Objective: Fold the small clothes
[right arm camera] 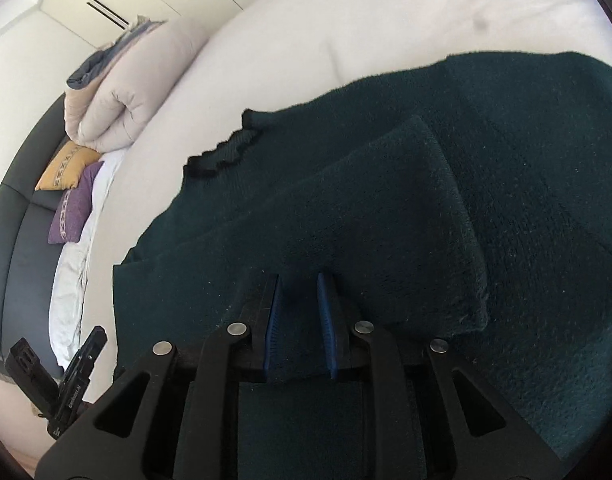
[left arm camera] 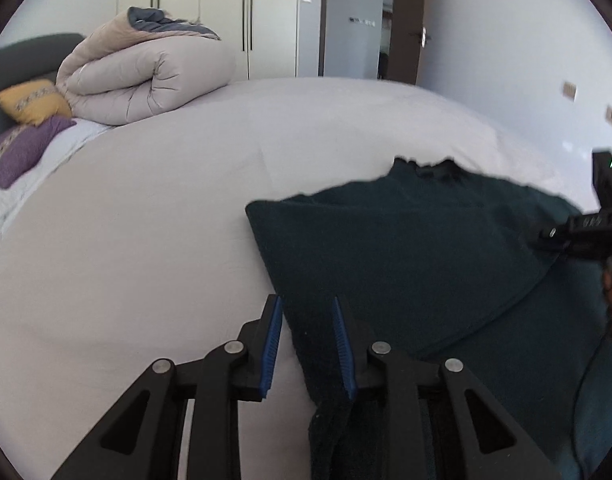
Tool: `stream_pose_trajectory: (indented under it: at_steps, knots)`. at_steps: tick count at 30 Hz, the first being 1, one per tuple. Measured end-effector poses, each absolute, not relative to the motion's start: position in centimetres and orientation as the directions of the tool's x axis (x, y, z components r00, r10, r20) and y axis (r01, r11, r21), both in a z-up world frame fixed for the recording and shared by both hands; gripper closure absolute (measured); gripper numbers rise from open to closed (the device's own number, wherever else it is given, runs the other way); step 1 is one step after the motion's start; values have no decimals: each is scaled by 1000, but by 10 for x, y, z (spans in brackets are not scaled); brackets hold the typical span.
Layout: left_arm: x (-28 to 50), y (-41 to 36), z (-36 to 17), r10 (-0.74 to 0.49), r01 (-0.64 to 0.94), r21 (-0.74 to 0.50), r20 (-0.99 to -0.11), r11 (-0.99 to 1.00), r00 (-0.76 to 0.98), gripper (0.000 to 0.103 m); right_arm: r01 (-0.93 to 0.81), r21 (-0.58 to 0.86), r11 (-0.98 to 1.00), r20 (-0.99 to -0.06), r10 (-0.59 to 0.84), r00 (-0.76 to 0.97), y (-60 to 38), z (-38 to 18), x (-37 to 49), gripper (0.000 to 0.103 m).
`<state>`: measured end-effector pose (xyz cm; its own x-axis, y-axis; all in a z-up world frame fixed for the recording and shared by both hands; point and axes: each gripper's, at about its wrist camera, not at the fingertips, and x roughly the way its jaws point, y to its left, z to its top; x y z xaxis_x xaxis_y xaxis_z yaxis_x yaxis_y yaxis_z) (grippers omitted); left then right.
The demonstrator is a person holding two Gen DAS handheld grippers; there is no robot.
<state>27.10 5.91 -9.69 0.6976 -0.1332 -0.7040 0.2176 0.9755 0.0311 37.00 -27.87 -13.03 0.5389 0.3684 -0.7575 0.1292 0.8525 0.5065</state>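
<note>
Sweater (left arm camera: 406, 248) edge lies between left gripper (left arm camera: 306, 344) jaws.

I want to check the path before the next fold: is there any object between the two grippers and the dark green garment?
Nothing visible blocks them. The left gripper is open, with the edge of the dark green garment between its fingers. The right gripper is open directly over the same fabric. The rolled duvet and pillows lie far off on the bed.
</note>
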Motion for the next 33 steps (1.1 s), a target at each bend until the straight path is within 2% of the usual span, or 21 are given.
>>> stream_pose_trajectory:
  at_steps: [1,3,4,7,9,12,15,18,19,20,21,22,26,29,33]
  knots:
    - [273,56,-104,-105,215,60,-726,975,680,74,117,484,867,-764,354,539,-275,-128,368,85]
    - [276,60,-107,-107,204,43,-736,978,668,70,113,466,878,-775,342,532,-271,-125,366,85]
    - [278,63,-107,-105,194,33,-744,980,660,64,116,483,868,-773,360,523,-270,-122,366,85]
    - [281,71,-110,-97,166,15,-755,986,649,57,89,566,820,-724,443,529,-274,-114,363,85]
    - [281,72,-111,-92,158,15,-758,987,646,56,142,582,801,-734,441,516,-288,-123,363,84]
    - [279,72,-110,-92,157,14,-756,988,648,56,202,735,647,-627,536,565,-334,-139,351,86]
    - [278,73,-108,-108,159,-3,-749,987,654,56,252,741,623,-608,462,646,-377,-128,320,85]
    - [271,80,-96,-119,143,-26,-712,989,692,56,344,719,604,-623,342,704,-434,-113,271,75]
    - [268,82,-89,-133,141,-44,-689,989,712,55,340,732,591,-600,322,733,-453,-106,254,70]
    - [264,85,-82,-160,147,-76,-661,986,733,54,350,732,584,-590,288,754,-471,-99,234,61]
    - [261,87,-75,-195,159,-114,-629,981,752,50,391,713,582,-604,227,764,-490,-93,213,33]
    - [259,89,-70,-218,169,-138,-606,976,765,43,433,705,562,-605,156,781,-511,-88,192,22]
    - [250,88,-56,-292,220,-195,-537,956,792,36,525,738,425,-592,34,805,-578,-86,124,22]
    - [250,84,-57,-344,255,-236,-531,938,774,36,554,789,267,-573,-8,820,-613,-97,87,26]
    - [252,77,-64,-364,270,-247,-548,931,753,36,559,807,191,-558,-65,827,-624,-99,73,26]
